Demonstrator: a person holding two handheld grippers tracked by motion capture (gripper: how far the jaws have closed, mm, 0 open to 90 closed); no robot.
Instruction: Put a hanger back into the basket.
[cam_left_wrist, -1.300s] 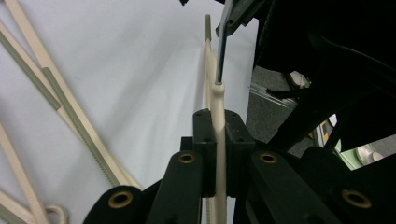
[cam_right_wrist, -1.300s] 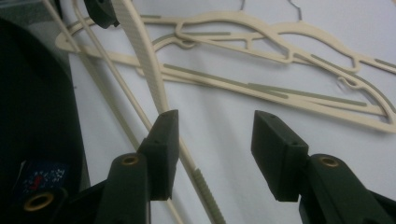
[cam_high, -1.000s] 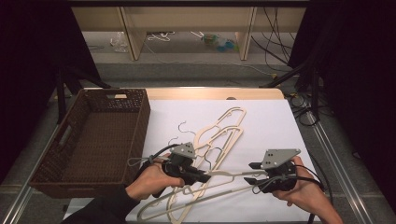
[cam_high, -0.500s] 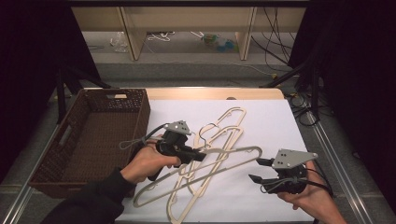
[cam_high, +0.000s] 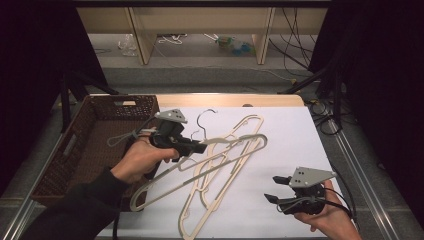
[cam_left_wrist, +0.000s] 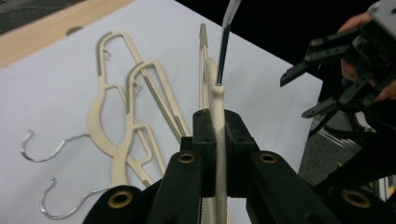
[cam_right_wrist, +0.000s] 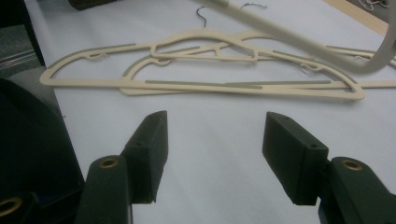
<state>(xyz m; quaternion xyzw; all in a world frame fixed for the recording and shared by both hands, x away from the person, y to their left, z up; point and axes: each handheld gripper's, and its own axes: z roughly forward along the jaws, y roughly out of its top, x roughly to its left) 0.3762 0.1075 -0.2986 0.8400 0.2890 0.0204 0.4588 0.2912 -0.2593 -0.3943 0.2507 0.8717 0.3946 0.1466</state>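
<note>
While the left gripper (cam_high: 200, 148) clamps 1 cream hanger (cam_high: 165, 175) by its neck, that hanger hangs tilted above the white sheet (cam_high: 300, 135), beside the wicker basket (cam_high: 75, 150). 2 more hangers (cam_high: 227, 150) lie flat on the sheet. Right gripper (cam_high: 276, 188) sits near the front right corner, jaws apart and just been opening, nothing between them.

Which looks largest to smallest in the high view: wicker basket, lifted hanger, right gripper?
1. Wicker basket.
2. Lifted hanger, held by the left gripper; raised nearer the camera, so somewhat flattered.
3. Right gripper, jaws just opening, empty.
</note>
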